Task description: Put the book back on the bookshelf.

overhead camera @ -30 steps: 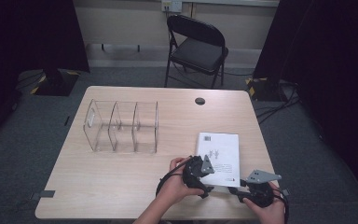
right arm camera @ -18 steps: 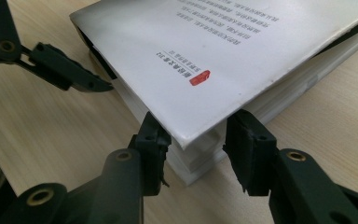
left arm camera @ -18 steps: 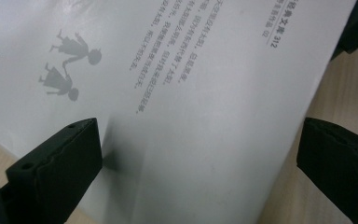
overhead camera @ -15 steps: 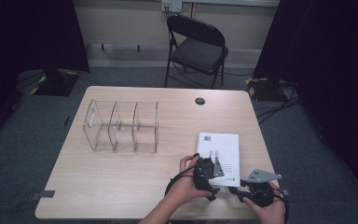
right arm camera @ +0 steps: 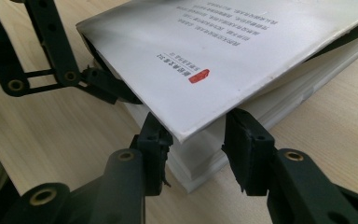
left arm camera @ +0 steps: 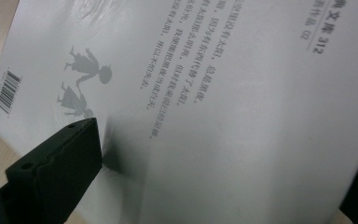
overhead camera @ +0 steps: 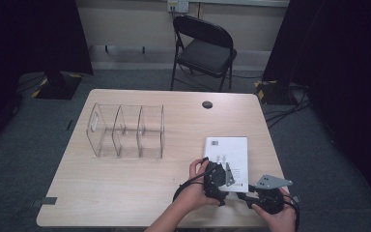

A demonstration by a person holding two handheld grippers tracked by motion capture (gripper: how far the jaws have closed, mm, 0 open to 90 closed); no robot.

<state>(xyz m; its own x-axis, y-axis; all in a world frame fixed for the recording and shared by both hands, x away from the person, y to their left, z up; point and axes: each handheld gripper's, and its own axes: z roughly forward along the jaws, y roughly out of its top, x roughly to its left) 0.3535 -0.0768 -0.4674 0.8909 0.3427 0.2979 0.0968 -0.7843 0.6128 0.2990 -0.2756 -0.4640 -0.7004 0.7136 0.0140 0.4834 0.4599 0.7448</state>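
Observation:
A white paperback book (overhead camera: 227,152) lies at the table's front right, back cover up, with a barcode and grey print. My left gripper (overhead camera: 224,174) is at its near left edge, jaws wide open and just opened further. In the left gripper view the cover (left arm camera: 242,84) spans the gap of the left gripper (left arm camera: 228,140). One of its jaws reaches under the raised cover (right arm camera: 223,46). My right gripper (overhead camera: 246,191) stands at the near right corner. In its own view the right gripper (right arm camera: 198,140) is open, and the cover's corner hangs over the gap above the page block.
A clear acrylic organiser (overhead camera: 125,130) with three compartments stands at the table's left middle. A black cable hole (overhead camera: 206,104) sits near the far edge. A black folding chair (overhead camera: 205,48) stands beyond the table. The table's front edge (overhead camera: 125,223) is close to both hands.
My left hand has slid right, bringing its gripper onto the book's near left edge. The right gripper has stayed put at the near right corner.

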